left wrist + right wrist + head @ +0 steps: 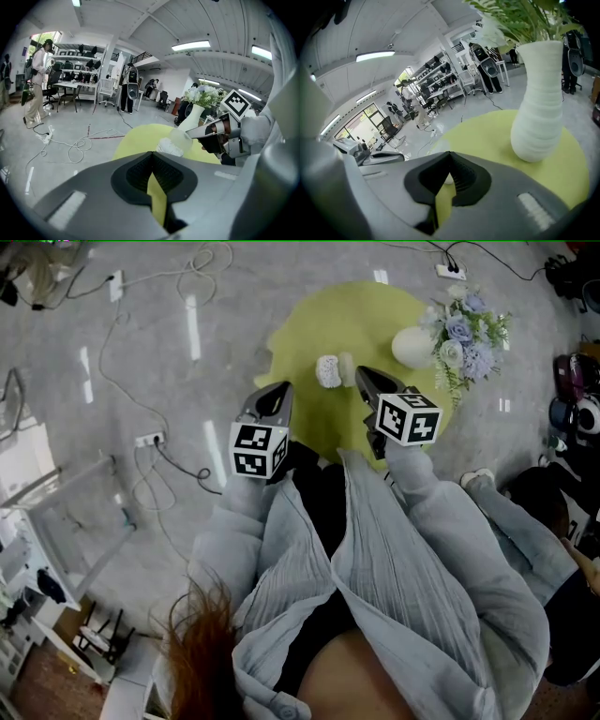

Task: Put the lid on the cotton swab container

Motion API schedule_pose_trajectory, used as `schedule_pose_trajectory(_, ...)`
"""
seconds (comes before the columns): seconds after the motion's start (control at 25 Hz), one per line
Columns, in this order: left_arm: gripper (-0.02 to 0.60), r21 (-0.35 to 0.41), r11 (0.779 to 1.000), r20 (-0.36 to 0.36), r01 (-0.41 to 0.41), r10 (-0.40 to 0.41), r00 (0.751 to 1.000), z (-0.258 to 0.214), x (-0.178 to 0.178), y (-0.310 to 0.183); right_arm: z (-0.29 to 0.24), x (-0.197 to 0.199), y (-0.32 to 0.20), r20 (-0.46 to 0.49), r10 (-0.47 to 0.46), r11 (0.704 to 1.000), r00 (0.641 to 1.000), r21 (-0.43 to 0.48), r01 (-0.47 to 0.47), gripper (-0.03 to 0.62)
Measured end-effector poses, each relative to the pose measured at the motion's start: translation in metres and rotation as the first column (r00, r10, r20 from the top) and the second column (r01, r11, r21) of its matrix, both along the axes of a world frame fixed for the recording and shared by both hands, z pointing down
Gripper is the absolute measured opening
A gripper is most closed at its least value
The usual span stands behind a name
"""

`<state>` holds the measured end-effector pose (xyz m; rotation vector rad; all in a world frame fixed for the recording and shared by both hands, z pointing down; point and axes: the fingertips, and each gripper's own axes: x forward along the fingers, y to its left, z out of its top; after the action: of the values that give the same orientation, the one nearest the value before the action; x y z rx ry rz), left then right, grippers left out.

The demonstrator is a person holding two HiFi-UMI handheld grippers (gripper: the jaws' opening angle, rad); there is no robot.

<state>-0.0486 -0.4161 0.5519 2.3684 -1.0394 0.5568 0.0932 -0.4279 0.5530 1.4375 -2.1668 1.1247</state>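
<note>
The cotton swab container [327,371] sits uncovered near the middle of the round yellow-green table [319,320], with its clear lid [347,366] just beside it on the right. Your right gripper [362,377], jaws pressed together on nothing, points its tip at the lid. Your left gripper [281,390], likewise closed and empty, hovers at the table's near-left edge. A white vase [412,346] of flowers stands by the right edge.

A small round clear plastic container packed with white cotton swabs [327,370] stands open mid-way across the round yellow-green surface [356,315]. Its translucent rounded lid [347,366] rests just right of it.
</note>
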Motion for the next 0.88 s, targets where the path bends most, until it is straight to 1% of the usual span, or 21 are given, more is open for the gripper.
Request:
schedule_pose_trajectory(0.32,0.018,0.003,0.999,-0.003,0.046,-0.046,0.999,-0.001,-0.012,0.006,-0.007,-0.013,-0.001,-0.012,-0.051,0.998,0.999,0.025,0.052,0.002)
schedule_pose_trajectory(0.56,0.018,0.008,0.996,0.000,0.086,-0.086,0.996,-0.003,-0.024,0.011,-0.010,-0.026,-0.002,-0.059,-0.117,0.991,0.991,0.058,0.120,0.002)
schedule_pose_trajectory(0.88,0.018,-0.009,0.990,0.003,0.140,-0.140,0.990,0.001,-0.039,0.022,-0.006,-0.042,-0.003,-0.114,-0.191,0.977,0.975,0.076,0.201,0.002)
